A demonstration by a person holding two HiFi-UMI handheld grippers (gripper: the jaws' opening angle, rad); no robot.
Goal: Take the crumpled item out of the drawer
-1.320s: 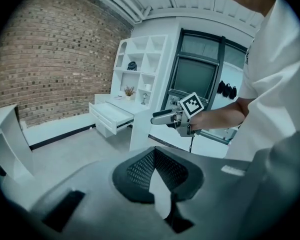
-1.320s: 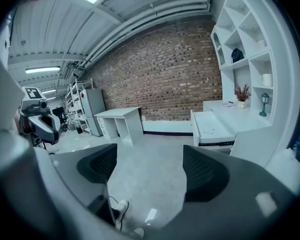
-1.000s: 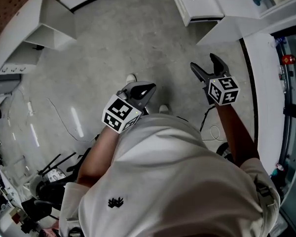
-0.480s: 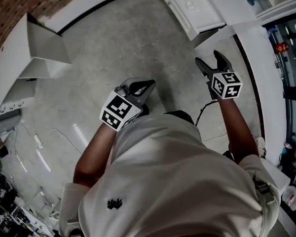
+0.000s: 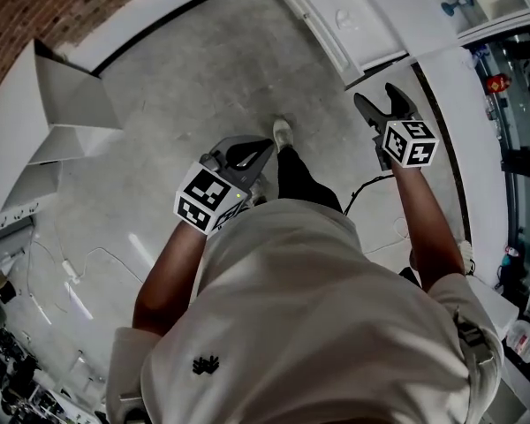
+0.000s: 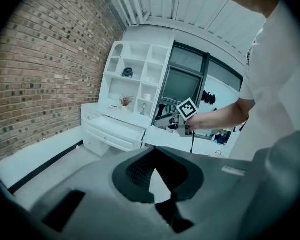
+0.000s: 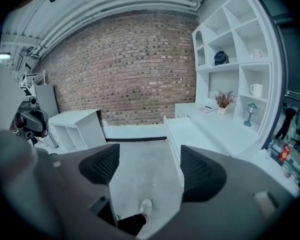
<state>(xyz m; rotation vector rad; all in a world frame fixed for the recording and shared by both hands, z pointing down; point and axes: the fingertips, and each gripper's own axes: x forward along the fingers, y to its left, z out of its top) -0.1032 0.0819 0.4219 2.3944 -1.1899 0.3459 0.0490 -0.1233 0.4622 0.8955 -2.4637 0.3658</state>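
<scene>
No crumpled item shows in any view. The white drawer unit [image 5: 349, 16] [image 6: 112, 134] [image 7: 182, 134] stands ahead against the wall, its drawer fronts closed. My left gripper [image 5: 252, 153] [image 6: 154, 156] hangs over the bare floor, short of the unit, its tips together and nothing in them. My right gripper [image 5: 384, 102] [image 7: 147, 159] is held near the unit's corner; its jaws stand wide apart, have just closed a little, and hold nothing.
The grey concrete floor [image 5: 203, 69] lies between me and the unit. A white open shelf cabinet [image 5: 62, 104] [image 7: 75, 129] stands at the left. My shoe [image 5: 283, 132] steps forward. Wall shelves with ornaments [image 7: 230, 59] rise above the unit. Cables and gear [image 5: 9, 360] lie behind.
Both grippers have travelled across the floor toward the drawer unit, which now sits nearer in the head view. A foot has stepped forward between them.
</scene>
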